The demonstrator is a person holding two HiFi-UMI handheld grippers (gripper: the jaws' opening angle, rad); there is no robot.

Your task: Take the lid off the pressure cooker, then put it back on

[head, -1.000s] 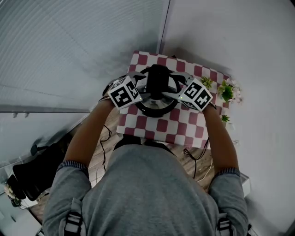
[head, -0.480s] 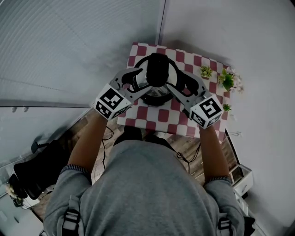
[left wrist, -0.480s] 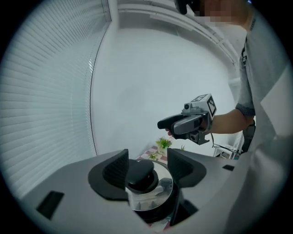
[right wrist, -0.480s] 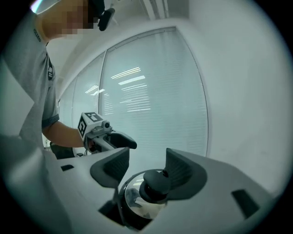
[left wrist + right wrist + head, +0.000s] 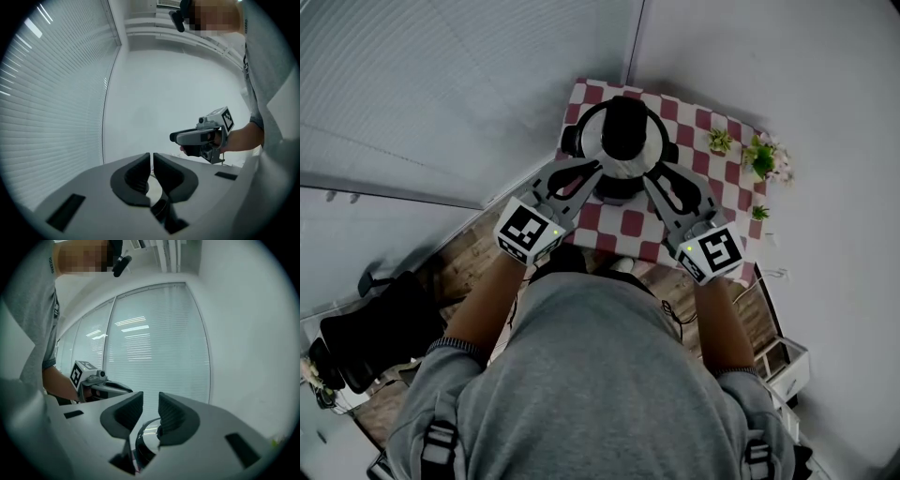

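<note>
The lid [image 5: 622, 131] sits on the cooker [image 5: 571, 141] on the checked table [image 5: 717, 183]; either you've finished or not begun (I can't tell which). Your left gripper [image 5: 592, 170] is closing, its jaws nearly together and empty. Your right gripper [image 5: 653, 175] is also closing, with a gap left and nothing held.

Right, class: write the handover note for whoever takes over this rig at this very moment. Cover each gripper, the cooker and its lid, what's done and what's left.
Left gripper: jaws closing, almost together, nothing between them.
Right gripper: jaws closing, gap showing, nothing between them.
Neither holds anything; both sit on the person's side of the pressure cooker.
The lid sits on the cooker, which stands on the checked cloth.
Done: unclear from here whether the lid has been off yet.
Left: if not, lift it off and refit it.
</note>
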